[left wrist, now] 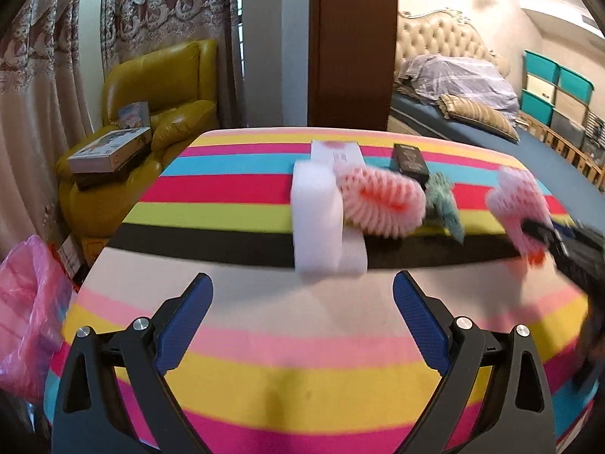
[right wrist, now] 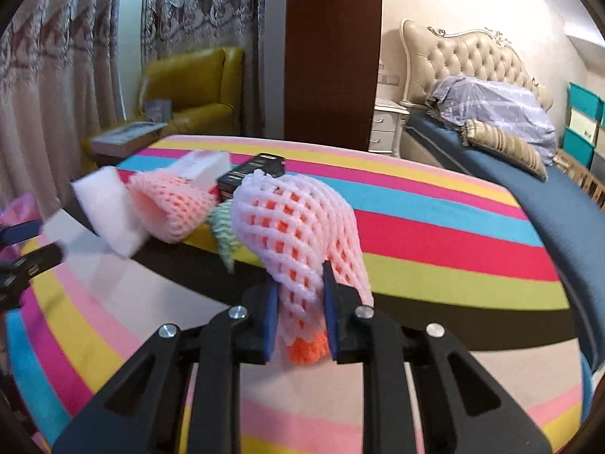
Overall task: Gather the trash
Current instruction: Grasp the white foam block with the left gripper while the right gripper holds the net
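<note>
In the right wrist view my right gripper (right wrist: 298,295) is shut on a pink foam fruit net (right wrist: 298,234) with an orange piece inside, held just above the striped tablecloth (right wrist: 416,234). The left wrist view shows the same net (left wrist: 518,204) at the right, in the right gripper (left wrist: 544,234). My left gripper (left wrist: 302,291) stands open and empty, short of a white foam block (left wrist: 317,219). Beside the block lie a second pink net (left wrist: 382,200) and a teal net (left wrist: 446,204). From the right wrist, that block (right wrist: 109,208), second net (right wrist: 170,204) and teal net (right wrist: 225,238) lie at the left.
A black box (left wrist: 410,160) and a white box (left wrist: 334,151) lie at the table's far side. A pink plastic bag (left wrist: 26,302) hangs off the left edge. A yellow armchair (left wrist: 159,87) with books stands behind left, a bed (left wrist: 472,121) at the right.
</note>
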